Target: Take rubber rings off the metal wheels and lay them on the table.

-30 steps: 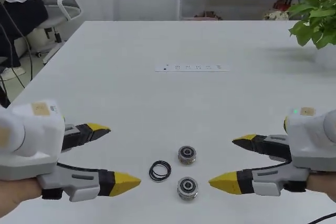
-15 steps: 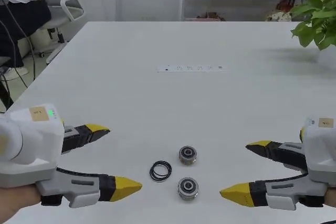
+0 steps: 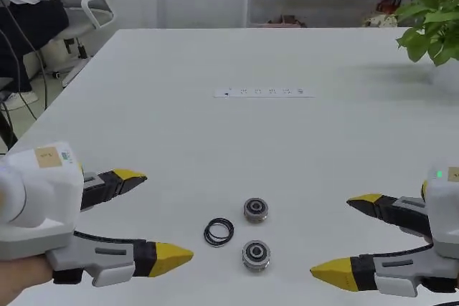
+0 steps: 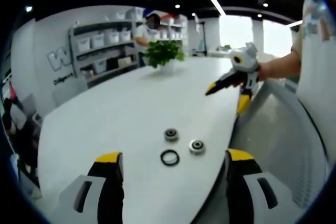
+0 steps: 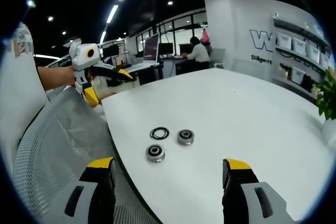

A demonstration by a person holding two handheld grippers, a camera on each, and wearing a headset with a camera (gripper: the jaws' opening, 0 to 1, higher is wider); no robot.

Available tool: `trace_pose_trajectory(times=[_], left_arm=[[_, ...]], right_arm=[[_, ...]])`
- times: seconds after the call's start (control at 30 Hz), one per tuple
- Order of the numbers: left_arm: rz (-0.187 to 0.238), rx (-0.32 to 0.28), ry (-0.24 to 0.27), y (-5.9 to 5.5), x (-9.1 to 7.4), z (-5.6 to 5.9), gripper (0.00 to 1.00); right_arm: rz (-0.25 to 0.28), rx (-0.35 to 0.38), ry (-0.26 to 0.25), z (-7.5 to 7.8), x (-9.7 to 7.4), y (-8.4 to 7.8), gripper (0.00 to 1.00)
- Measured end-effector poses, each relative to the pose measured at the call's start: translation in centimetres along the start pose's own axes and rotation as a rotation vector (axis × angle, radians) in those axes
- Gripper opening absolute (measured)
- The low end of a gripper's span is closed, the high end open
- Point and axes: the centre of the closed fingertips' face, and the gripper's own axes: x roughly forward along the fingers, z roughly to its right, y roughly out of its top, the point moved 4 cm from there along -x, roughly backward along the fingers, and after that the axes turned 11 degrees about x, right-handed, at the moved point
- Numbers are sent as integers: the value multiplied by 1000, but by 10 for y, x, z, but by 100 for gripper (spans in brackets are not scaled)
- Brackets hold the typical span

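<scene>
At lower center, 2 wheels (image 3: 256, 209) and black rings (image 3: 219, 232) lie between the left gripper (image 3: 166, 214) and right gripper (image 3: 331, 236), both gaping empty.

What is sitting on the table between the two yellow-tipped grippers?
The far wheel, the near wheel and black rubber rings lie between the left gripper and right gripper, in the head view.

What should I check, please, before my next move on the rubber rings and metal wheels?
1. Left yellow-tipped tongs open, holding nothing: ok.
2. Right yellow-tipped tongs open, holding nothing: ok.
3. Black rubber rings lying flat on the white table: ok.
4. Far round metal wheel and near round metal wheel apart from each other and from the loose rings: ok.
5. Both wheels bare of rings: cannot tell.
</scene>
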Motion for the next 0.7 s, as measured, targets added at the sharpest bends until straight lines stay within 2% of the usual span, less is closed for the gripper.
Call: trace_pose_trajectory(times=[0.7], left_arm=[[4, -16, 7, 0, -3, -1, 78]], right_arm=[[-1, -3, -24, 1, -3, -3, 83]])
